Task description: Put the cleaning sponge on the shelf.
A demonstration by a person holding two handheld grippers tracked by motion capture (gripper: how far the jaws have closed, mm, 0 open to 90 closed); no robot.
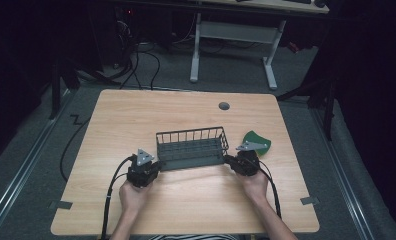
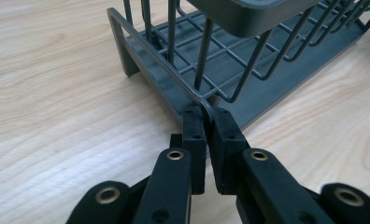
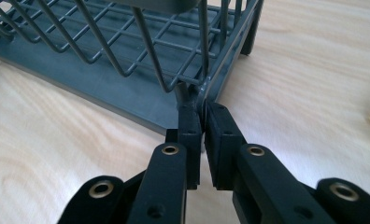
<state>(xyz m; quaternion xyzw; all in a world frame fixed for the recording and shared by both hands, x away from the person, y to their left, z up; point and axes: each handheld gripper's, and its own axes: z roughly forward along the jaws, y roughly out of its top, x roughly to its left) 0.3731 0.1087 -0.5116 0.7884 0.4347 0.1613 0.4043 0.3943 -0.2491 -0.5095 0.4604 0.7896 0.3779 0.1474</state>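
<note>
A dark grey wire dish rack (image 1: 191,148) stands on its tray in the middle of the wooden table (image 1: 136,115). My left gripper (image 1: 156,165) is shut on the rack's near left corner wire (image 2: 206,103), with both jaws pinching the frame. My right gripper (image 1: 229,160) is shut on the rack's near right corner wire (image 3: 202,100) in the same way. The rack (image 2: 230,70) holds nothing. Its tray (image 3: 103,88) rests flat on the table.
A green plate (image 1: 257,141) lies on the table just right of the rack, behind my right hand. A round grey cable port (image 1: 224,106) sits near the table's far edge. Another desk's white legs (image 1: 194,55) stand on the floor beyond.
</note>
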